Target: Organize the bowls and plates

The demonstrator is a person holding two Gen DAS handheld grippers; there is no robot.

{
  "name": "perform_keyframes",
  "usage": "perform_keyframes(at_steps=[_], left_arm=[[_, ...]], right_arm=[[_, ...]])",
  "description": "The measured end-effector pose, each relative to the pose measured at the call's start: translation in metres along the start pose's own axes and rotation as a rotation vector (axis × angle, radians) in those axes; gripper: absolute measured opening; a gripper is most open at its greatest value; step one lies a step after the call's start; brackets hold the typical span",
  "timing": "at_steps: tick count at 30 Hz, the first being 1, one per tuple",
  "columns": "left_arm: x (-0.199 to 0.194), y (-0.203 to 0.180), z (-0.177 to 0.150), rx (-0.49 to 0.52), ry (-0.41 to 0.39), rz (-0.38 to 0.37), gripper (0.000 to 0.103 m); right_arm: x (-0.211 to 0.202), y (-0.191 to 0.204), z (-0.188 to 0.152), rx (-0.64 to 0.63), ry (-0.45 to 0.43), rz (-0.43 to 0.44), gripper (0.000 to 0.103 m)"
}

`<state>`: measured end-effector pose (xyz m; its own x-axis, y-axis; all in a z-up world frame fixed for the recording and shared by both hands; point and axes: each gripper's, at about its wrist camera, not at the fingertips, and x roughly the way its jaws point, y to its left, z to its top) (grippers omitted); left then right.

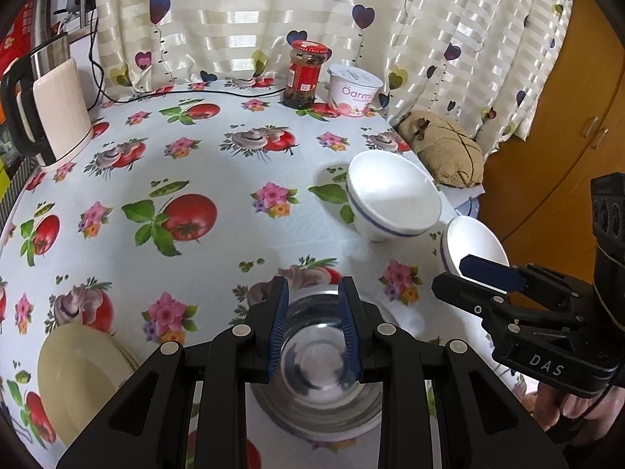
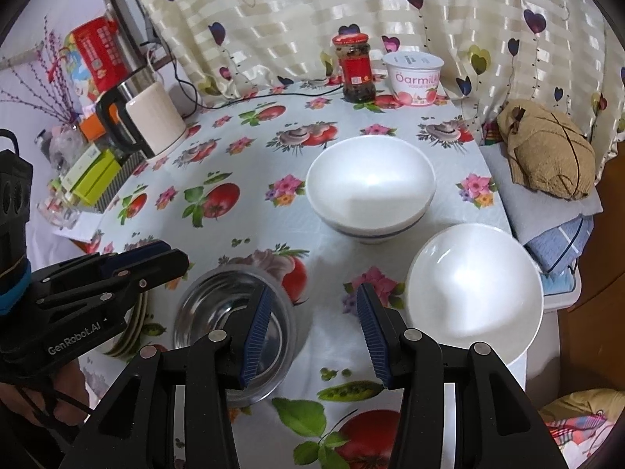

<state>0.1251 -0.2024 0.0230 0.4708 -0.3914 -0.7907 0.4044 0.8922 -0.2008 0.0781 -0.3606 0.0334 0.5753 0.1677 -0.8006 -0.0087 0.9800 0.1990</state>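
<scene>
Your left gripper [image 1: 314, 328] hangs open, holding nothing, over the steel bowl [image 1: 316, 367], with the plates [image 1: 78, 371] to its left. Your right gripper [image 2: 312, 332] gapes wide and empty: steel bowl to its left, 1 white bowl [image 2: 474, 297] at its right, a 2nd [image 2: 371, 187] ahead. Far beyond stand the jar [image 2: 355, 68], tub [image 2: 414, 78] and kettle [image 2: 144, 117].
</scene>
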Motion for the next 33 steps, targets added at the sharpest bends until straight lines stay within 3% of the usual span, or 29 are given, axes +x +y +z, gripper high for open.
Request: perform_keyframes(at_steps=[18, 33], left_arm=[[0.033, -0.018, 0.039, -0.003, 0.004, -0.064, 0.027], [0.069, -0.027, 0.061, -0.019, 0.037, -0.108, 0.027]], right_arm=[[0.006, -0.039, 0.032, 0.038, -0.028, -0.050, 0.044], [0.030, -0.068, 0.057, 0.060, -0.017, -0.086, 0.025]])
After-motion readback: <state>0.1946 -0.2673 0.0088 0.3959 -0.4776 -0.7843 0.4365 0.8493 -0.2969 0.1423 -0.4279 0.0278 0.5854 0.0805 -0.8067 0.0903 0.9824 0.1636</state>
